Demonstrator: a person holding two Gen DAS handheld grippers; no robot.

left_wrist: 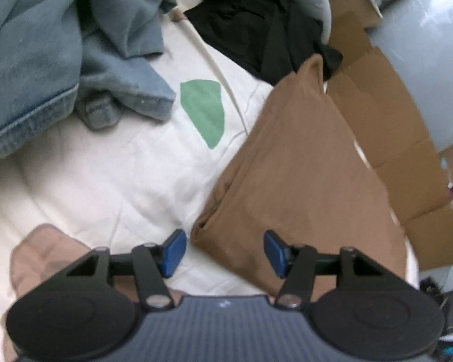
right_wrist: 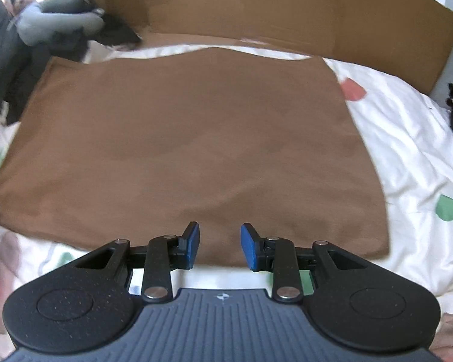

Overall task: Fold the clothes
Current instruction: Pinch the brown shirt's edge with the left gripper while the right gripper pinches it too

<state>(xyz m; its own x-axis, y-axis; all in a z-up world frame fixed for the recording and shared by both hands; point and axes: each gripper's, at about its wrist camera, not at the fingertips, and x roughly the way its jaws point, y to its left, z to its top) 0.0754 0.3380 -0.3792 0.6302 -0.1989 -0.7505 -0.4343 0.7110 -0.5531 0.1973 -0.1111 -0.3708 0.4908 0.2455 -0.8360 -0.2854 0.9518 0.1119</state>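
Hovering over the bed: left claw (left_wrist: 221, 252) is sitting well open, nothing between its blue pads (left_wrist: 174, 252). Corner of the folded brown garment (left_wrist: 299, 163) is lying just ahead of the gap, not pinched. Left of it, the white bedsheet (left_wrist: 105, 181) with a green patch (left_wrist: 204, 111) is showing bare; a denim piece (left_wrist: 30, 90) and a grey-blue garment (left_wrist: 114, 21) are piling up beyond, black clothing (left_wrist: 256, 27) further right, cardboard (left_wrist: 392, 126) running along the brown garment's right edge.

Right claw (right_wrist: 220, 247) is holding a narrower gap, also gripping nothing. Its pads are framing the near hem of the brown garment (right_wrist: 190, 138), which is lying flat on the bedsheet (right_wrist: 407, 157). Contact with the cloth: can't tell. Cardboard (right_wrist: 271, 9) is standing behind it.
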